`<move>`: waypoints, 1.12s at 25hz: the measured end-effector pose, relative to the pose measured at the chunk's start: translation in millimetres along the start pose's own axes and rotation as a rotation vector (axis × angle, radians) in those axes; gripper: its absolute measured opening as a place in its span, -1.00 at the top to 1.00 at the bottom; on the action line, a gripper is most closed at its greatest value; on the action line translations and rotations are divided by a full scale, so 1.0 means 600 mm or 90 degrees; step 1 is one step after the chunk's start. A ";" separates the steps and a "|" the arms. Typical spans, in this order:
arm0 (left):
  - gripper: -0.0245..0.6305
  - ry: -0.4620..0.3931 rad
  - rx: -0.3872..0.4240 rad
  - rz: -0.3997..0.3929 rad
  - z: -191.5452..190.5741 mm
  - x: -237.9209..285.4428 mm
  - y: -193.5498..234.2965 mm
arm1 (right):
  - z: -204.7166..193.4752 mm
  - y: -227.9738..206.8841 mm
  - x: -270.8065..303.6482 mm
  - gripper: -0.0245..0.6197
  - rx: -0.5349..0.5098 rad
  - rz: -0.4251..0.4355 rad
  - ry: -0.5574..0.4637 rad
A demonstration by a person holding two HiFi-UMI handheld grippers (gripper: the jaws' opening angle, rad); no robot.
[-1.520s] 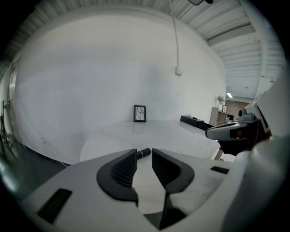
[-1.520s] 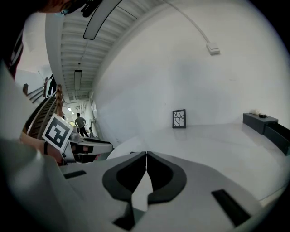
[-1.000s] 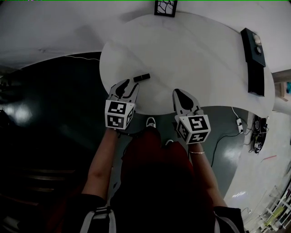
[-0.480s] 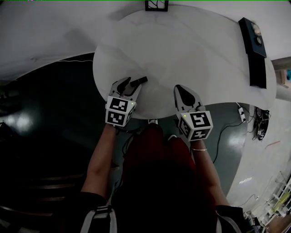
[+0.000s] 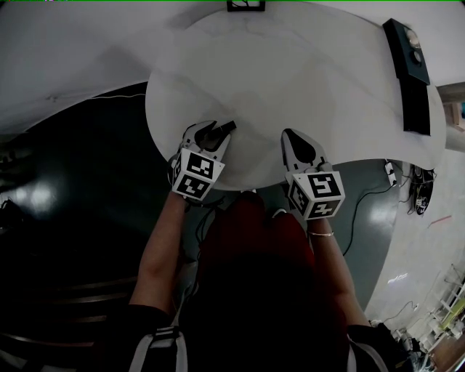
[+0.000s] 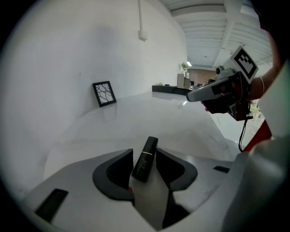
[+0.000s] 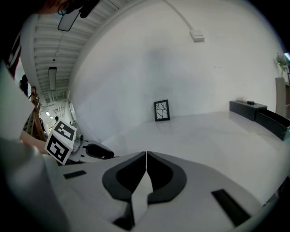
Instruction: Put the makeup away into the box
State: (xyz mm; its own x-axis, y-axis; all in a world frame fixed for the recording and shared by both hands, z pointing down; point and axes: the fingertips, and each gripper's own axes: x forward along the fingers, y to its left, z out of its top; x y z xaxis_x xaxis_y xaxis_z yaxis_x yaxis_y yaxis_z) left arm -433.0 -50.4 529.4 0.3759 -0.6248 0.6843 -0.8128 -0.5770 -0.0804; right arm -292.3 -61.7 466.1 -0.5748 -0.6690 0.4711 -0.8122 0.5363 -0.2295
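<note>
A black lipstick tube (image 6: 145, 157) lies on the round white table (image 5: 305, 87) near its front left edge. My left gripper (image 5: 212, 132) is lowered over it, and the tube lies lengthwise between the open jaws (image 6: 144, 154), its far end (image 5: 227, 127) sticking out past the tips. I cannot see the pads pressing on it. My right gripper (image 5: 294, 136) hovers over the front edge to the right, its jaws (image 7: 146, 154) shut with nothing in them. The black box (image 5: 407, 65) stands at the table's far right.
A small framed picture (image 5: 245, 5) stands at the table's far edge against the white wall. The box also shows as a low dark shape (image 7: 253, 111) in the right gripper view. Dark floor and cables (image 5: 396, 182) lie beyond the table's front and right.
My left gripper has come forward and down onto the lipstick, rolling as it went, so the tube now lies between its jaws. The right gripper has drifted slightly forward, still shut.
</note>
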 end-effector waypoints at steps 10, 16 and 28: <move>0.57 0.017 0.042 -0.002 -0.004 0.002 -0.005 | 0.003 -0.002 0.001 0.88 -0.002 -0.002 0.000; 0.58 -0.008 0.015 0.011 0.016 -0.008 -0.001 | 0.007 -0.005 -0.007 0.88 -0.004 -0.010 -0.002; 0.58 -0.065 0.021 0.003 0.104 -0.014 -0.027 | 0.011 -0.020 -0.044 0.88 0.006 -0.053 -0.028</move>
State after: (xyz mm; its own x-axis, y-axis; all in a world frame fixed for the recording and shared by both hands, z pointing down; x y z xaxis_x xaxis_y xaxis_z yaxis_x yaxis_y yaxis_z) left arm -395.3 -68.8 479.6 0.4174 -0.6768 0.6064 -0.7998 -0.5904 -0.1085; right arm -268.1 -54.1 450.9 -0.5090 -0.7332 0.4510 -0.8582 0.4730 -0.1995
